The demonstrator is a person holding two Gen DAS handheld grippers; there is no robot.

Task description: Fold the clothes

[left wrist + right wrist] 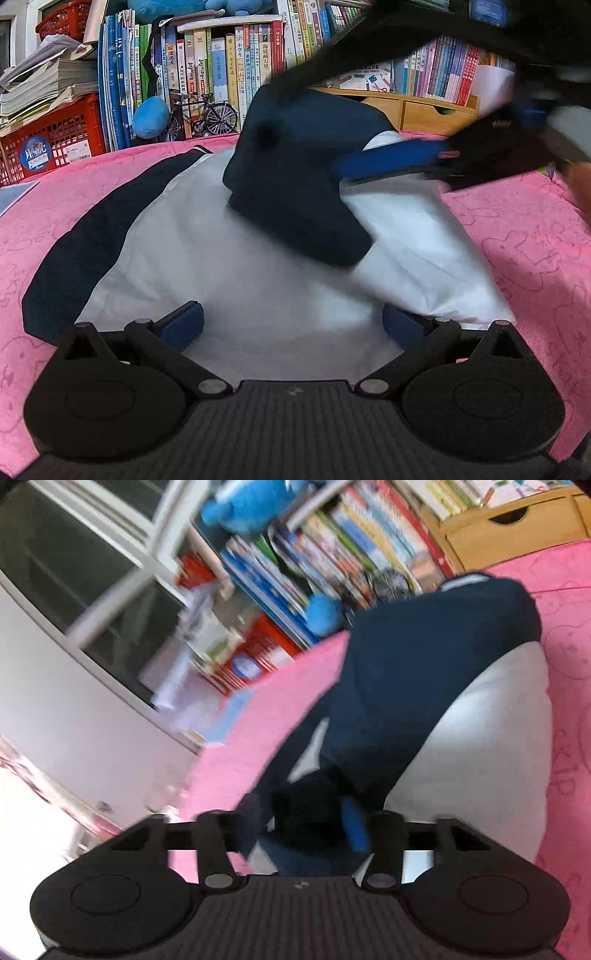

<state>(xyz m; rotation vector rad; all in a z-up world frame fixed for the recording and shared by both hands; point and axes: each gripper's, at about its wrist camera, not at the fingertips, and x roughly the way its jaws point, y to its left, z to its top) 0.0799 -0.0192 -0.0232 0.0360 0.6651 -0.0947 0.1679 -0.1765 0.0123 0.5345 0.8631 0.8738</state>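
Shirt (258,258) lengthwise toward bookshelf (229,66) (sleeve raised)

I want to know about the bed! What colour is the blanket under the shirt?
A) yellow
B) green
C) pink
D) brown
C: the white and navy shirt lies spread on a pink blanket with faint cartoon outlines, and the same pink shows around it in the right wrist view.
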